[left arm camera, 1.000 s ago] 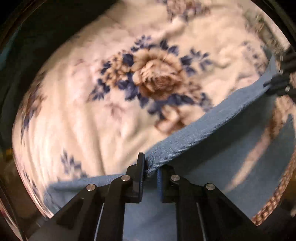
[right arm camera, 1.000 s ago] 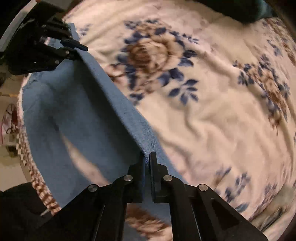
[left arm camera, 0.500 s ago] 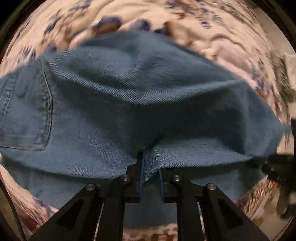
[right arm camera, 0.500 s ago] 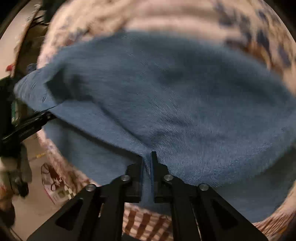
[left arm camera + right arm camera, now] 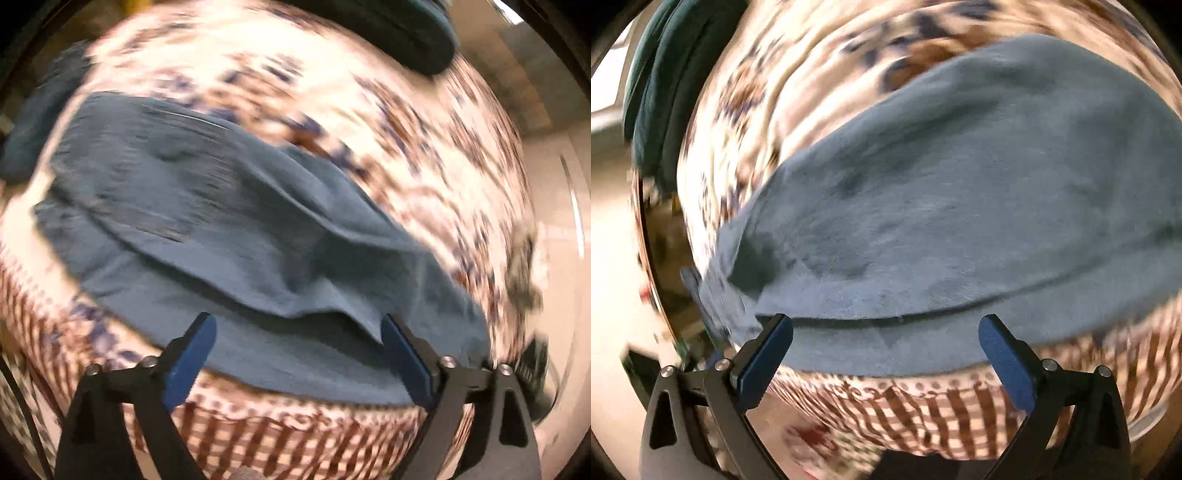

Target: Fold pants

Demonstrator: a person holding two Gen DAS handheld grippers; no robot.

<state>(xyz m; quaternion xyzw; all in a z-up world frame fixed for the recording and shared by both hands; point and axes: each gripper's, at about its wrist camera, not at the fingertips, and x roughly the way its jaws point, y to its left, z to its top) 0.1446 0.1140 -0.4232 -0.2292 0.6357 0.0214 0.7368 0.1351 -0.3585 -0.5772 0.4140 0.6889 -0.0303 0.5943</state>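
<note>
- Both grippers let go since a second ago: left gripper [image 5: 297, 332] and right gripper [image 5: 884, 334] jaws opening, nothing pinched.
- Pants [image 5: 236, 236] dropped doubled over, top layer just beyond the jaws.
- Floral blanket [image 5: 406, 147] underneath, likely the folding surface.

The pants [image 5: 236, 229] lie folded on the bedspread [image 5: 406, 140], near its front edge, a cushion [image 5: 388, 26] behind them.

Bed [image 5: 424, 155]: floral cover, brown-checked border along the near edge. On it: folded blue pants [image 5: 229, 229]; dark green cushion [image 5: 388, 29] at far side.
</note>
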